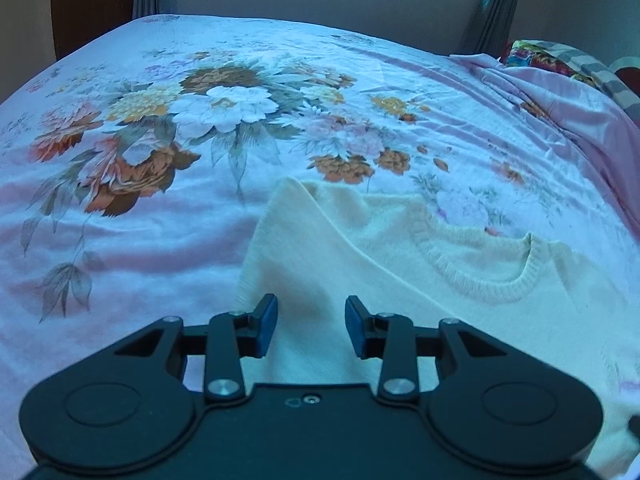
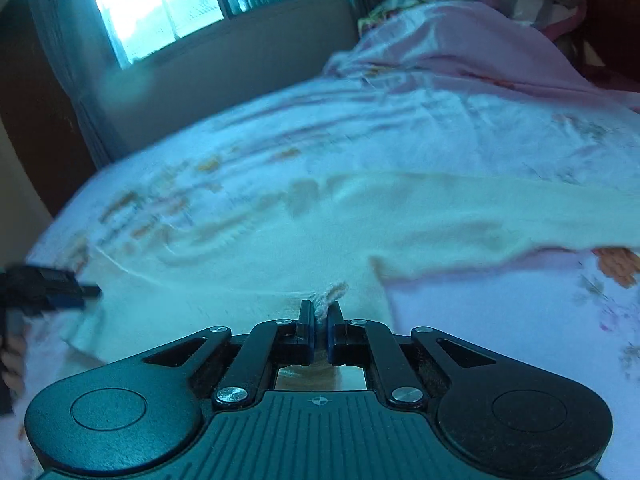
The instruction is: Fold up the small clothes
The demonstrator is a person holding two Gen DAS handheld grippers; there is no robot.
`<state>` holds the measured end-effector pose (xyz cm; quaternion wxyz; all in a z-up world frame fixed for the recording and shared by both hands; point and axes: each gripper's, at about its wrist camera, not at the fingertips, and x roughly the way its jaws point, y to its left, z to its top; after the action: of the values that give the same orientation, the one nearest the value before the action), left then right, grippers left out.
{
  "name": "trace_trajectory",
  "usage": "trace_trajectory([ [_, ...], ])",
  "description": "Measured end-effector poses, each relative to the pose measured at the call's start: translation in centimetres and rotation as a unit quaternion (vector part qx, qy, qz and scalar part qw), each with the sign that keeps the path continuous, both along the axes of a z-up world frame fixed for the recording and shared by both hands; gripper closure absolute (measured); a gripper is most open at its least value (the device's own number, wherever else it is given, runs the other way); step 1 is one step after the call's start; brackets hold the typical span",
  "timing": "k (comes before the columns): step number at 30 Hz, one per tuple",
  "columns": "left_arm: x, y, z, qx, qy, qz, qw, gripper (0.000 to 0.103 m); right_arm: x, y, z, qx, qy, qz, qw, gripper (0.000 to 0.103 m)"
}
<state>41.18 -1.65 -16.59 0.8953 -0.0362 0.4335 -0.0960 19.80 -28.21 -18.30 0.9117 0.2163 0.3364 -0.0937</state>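
Observation:
A cream knit sweater lies on the floral bed sheet, its ribbed neckline toward the right. My left gripper is open, low over the sweater's left part, its blue pads either side of the fabric and holding nothing. My right gripper is shut on a ribbed edge of the sweater and holds it lifted; the cream body stretches away ahead, blurred by motion. The left gripper shows at the left edge of the right wrist view.
A bunched pink sheet and patterned pillows lie at the bed's right side. A wall with window and curtains stands beyond the bed. The bed's far edge meets the wall.

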Motion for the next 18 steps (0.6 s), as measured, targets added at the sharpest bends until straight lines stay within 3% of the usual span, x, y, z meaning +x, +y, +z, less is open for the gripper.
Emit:
trace_trajectory([
  [3, 1.0, -0.7, -0.5, 0.002, 0.007, -0.001, 1.0, 0.068, 0.3, 0.4, -2.4, -0.007, 0.059, 0.022, 0.998, 0.098],
  [7, 2.7, -1.1, -1.0, 0.013, 0.01, 0.007, 0.9998, 0.068, -0.8, -0.1, -0.7, -0.033, 0.019, -0.013, 0.999, 0.098],
  [10, 4.4, -1.3, -1.5, 0.022, 0.02, 0.013, 0.9995, 0.064, -0.1, 0.5, 0.4, -0.035, -0.005, 0.01, 0.999, 0.098],
  [13, 5.6, -1.5, -2.3, 0.03, 0.026, 0.021, 0.999, 0.062, 1.2, 1.7, -0.7, -0.051, 0.014, 0.032, 0.998, 0.098],
  [15, 5.7, -1.5, -2.4, 0.028, 0.03, 0.034, 0.9986, 0.062, 2.1, 2.0, -2.9, -0.058, 0.071, 0.055, 0.994, 0.098],
  [18, 4.4, -1.7, -1.5, 0.027, 0.028, 0.036, 0.9986, 0.064, 1.3, 1.2, -2.2, -0.048, 0.055, 0.047, 0.996, 0.098],
])
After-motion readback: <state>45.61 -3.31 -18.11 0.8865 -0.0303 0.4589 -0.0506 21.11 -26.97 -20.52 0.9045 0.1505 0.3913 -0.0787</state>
